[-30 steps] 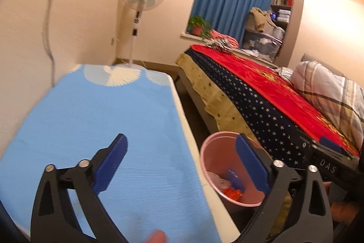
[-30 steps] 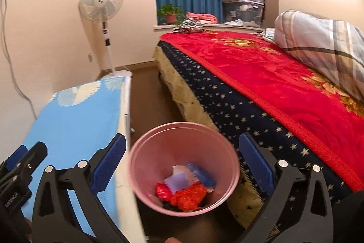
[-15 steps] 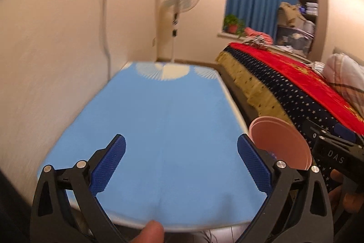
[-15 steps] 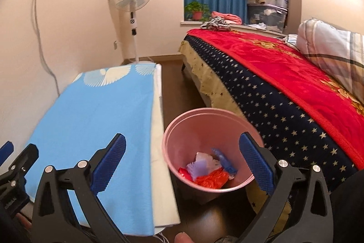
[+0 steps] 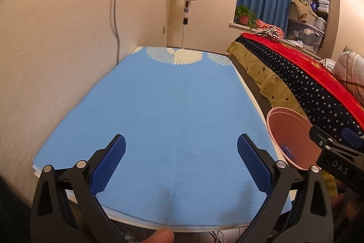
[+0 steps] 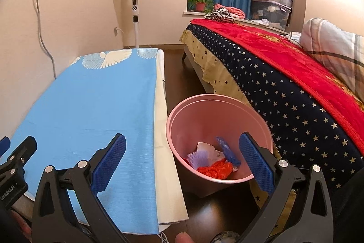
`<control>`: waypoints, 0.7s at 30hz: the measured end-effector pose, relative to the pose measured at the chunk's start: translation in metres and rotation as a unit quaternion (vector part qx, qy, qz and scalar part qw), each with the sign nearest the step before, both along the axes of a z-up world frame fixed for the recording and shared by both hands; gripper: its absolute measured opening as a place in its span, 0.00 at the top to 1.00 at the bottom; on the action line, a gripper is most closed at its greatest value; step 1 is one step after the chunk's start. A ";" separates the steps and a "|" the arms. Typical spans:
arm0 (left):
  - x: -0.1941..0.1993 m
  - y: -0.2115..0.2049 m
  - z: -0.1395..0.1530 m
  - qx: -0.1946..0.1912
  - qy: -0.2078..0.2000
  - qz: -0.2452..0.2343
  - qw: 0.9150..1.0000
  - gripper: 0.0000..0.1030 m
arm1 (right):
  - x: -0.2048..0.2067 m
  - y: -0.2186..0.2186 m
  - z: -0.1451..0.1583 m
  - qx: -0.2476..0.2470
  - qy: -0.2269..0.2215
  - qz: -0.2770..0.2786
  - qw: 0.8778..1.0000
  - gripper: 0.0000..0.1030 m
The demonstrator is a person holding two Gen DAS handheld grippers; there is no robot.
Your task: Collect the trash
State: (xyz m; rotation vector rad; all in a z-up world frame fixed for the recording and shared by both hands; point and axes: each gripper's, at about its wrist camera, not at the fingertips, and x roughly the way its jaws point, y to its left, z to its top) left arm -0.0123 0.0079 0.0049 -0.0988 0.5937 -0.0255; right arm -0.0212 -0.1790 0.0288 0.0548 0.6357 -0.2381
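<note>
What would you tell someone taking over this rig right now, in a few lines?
Left gripper: open, empty, over the blue table cover.
Right gripper: open, empty, above the table edge and the pink bin.
Bin stands on the floor between table and bed; it holds orange, blue and pale wrappers.
No trash shows on the table cover. Left: probably only a check of places out of view.

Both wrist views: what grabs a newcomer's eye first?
The pink bin on the dark floor between table and bed, with an orange bag, a blue wrapper and pale paper in its bottom. Left of it, the bare light-blue tablecloth with a white wing print at its far end. On the right, the red blanket over a starry navy cover. Both the left gripper and right gripper are open and hold nothing.
</note>
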 end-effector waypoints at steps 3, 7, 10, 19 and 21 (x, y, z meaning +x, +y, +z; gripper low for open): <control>0.003 -0.003 -0.002 0.000 0.001 -0.001 1.000 0.08 | 0.001 0.002 0.000 -0.002 -0.003 0.004 1.000 0.05; 0.003 -0.004 -0.003 -0.001 0.001 -0.002 1.000 0.08 | 0.000 0.002 -0.001 -0.004 -0.004 0.005 1.000 0.05; 0.004 -0.005 -0.003 0.002 0.000 -0.004 1.000 0.08 | 0.000 0.001 -0.001 0.000 -0.004 0.004 1.000 0.05; 0.002 -0.005 -0.004 0.002 0.002 -0.001 1.000 0.07 | 0.000 0.005 0.000 -0.001 -0.004 0.013 1.000 0.05; 0.002 -0.005 -0.004 0.003 0.003 -0.001 1.000 0.07 | 0.000 0.005 0.000 -0.001 -0.005 0.013 1.000 0.05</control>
